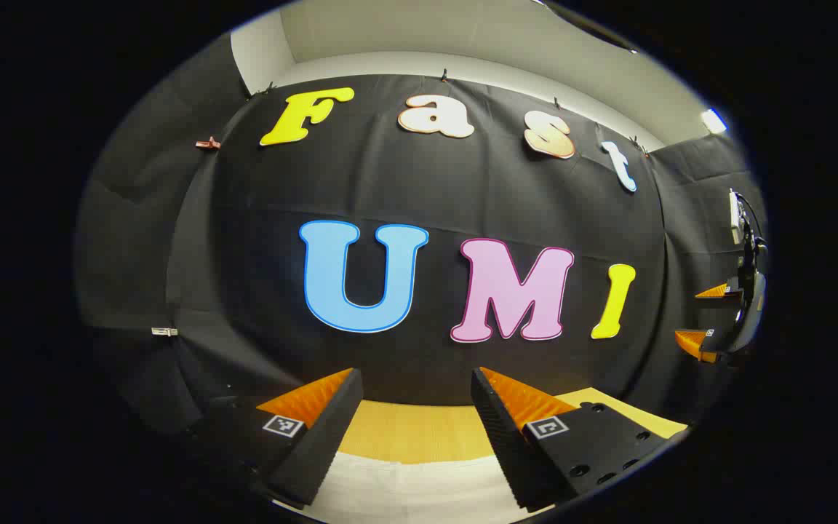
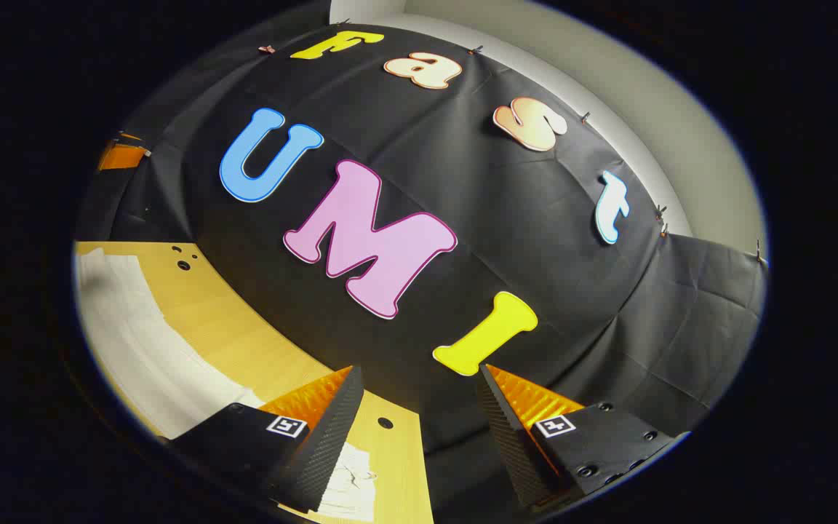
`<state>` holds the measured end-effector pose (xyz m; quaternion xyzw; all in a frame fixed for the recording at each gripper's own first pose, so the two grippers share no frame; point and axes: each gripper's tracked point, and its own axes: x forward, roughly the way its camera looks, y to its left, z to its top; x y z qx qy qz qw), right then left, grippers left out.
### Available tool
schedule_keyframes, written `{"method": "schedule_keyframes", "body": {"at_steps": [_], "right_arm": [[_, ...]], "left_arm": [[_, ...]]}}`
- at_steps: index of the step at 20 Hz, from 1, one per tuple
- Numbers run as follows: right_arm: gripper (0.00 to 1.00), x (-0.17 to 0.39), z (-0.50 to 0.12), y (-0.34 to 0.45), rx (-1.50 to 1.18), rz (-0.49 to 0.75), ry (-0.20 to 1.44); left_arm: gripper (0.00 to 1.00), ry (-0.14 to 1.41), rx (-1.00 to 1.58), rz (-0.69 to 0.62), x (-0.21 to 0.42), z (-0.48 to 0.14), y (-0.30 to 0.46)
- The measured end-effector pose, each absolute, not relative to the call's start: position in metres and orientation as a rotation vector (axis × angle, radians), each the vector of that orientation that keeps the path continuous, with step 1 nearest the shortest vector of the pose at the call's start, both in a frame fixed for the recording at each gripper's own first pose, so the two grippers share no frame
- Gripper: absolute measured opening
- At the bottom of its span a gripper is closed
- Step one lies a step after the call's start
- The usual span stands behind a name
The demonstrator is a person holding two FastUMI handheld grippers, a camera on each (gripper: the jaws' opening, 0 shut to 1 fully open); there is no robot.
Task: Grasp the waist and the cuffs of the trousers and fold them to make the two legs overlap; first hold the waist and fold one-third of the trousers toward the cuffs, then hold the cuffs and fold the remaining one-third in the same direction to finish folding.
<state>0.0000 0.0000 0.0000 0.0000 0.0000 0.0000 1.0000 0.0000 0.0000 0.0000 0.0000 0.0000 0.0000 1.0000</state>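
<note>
White trousers (image 1: 419,484) lie on the wooden table (image 1: 404,433), low in the left gripper view, below and between my left gripper's fingers. My left gripper (image 1: 415,382) is open, held above the cloth with nothing between its fingers. In the right gripper view the white trousers (image 2: 139,327) stretch along the table (image 2: 237,327) at the left, with another patch showing by the left finger. My right gripper (image 2: 419,378) is open and empty, raised over the table's edge. The right gripper (image 1: 710,316) also appears at the far right of the left gripper view, open.
The black cloth wall stands right behind the table in both views. Small round holes (image 2: 185,265) dot the table top. The other gripper's fingers (image 2: 122,154) show at the far left of the right gripper view. A white device with cables (image 1: 737,218) hangs at the right.
</note>
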Motion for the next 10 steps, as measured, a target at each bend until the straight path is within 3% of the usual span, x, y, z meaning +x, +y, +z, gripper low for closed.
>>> {"method": "schedule_keyframes", "body": {"at_steps": [10], "right_arm": [[0.97, -0.019, -0.003, 0.014, -0.012, 0.005, 0.014]], "left_arm": [[0.95, 0.013, 0.055, -0.002, -0.020, -0.006, 0.022]]}}
